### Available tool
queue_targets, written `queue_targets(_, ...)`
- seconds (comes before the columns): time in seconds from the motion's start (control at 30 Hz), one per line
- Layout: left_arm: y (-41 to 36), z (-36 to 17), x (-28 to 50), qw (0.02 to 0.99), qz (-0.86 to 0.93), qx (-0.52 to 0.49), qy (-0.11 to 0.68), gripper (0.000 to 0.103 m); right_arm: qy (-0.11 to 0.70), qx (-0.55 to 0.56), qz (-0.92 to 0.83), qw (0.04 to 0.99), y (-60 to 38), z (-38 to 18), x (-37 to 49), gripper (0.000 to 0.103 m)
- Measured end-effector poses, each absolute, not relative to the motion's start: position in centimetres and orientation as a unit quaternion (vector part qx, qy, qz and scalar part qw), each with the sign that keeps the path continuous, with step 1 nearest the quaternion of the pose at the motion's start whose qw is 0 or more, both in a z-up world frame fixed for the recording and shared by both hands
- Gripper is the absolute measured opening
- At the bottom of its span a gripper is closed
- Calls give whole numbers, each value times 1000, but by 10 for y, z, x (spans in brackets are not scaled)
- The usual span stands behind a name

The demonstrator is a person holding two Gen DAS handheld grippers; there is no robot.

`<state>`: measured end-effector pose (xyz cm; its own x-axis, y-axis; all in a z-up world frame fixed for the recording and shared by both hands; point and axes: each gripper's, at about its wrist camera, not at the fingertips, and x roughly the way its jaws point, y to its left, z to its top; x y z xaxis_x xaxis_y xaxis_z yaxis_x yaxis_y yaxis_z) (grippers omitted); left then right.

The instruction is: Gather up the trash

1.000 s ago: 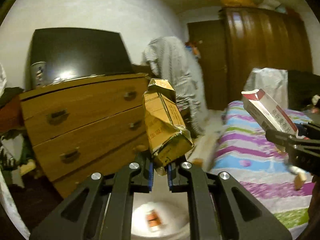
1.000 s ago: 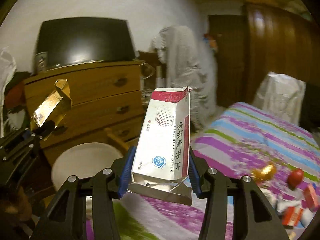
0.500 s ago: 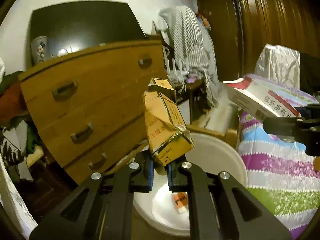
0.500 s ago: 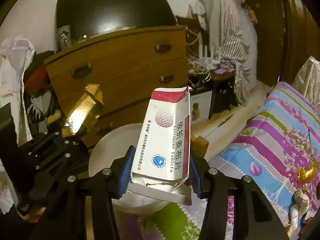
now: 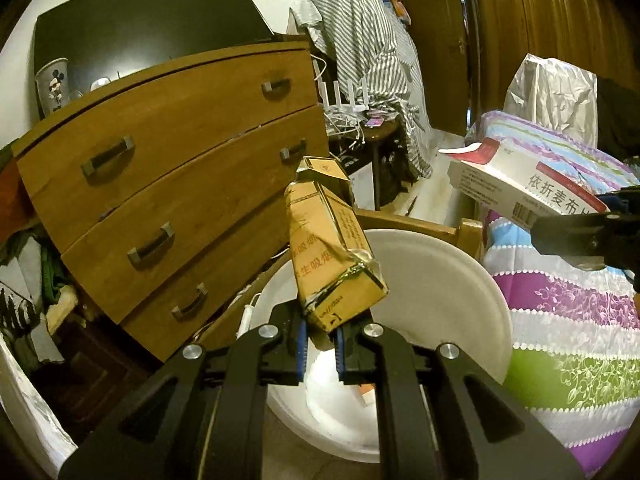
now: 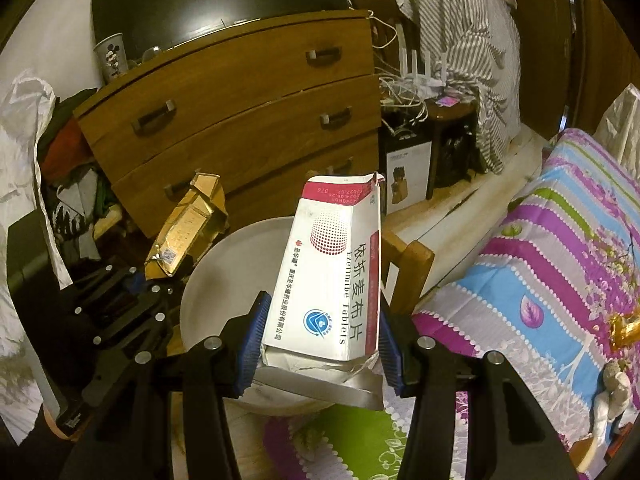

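The left gripper (image 5: 321, 342) is clamping a gold carton (image 5: 332, 256) above the white bin (image 5: 460, 280); the right gripper (image 6: 320, 344) is pinching a tablet box (image 6: 332, 280) just short of the rim. Neither is dropped yet; one scrap (image 5: 367, 391) is lying inside, and more litter (image 6: 624, 326) is waiting on the bed (image 6: 540, 272) beyond.

Dim, warm indoor light left both fisheye views yellowish; edges bent and blackened, the dark screen (image 5: 140, 28) carried a glare patch, corners stayed shadowed.
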<state>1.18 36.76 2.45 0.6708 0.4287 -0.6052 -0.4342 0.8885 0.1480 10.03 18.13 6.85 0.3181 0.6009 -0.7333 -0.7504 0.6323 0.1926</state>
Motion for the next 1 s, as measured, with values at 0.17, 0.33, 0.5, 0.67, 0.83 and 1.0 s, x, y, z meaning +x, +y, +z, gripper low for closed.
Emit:
queue_targets(0.17,371,20,15,910,235,-1,341,9,416,-91,418,802,182,62,104,52)
queue_targets(0.33,376,15,18,908,228,-5,351,9,426,-83,422,796,184,56,109,52)
queue_targets(0.5,388,8,21,904,201,-39,375,9,433,-81,429,789,191,54,113,52)
queue_targets(0.67,406,1,24,896,188,-74,395,9,444,-75,434,780,197,49,117,52)
queue_targets(0.83,413,-1,28,894,180,-83,401,9,454,-69,443,770,207,39,122,56)
queue_targets(1.0,426,-9,35,876,210,-85,425,48,453,-56,448,769,212,34,127,81)
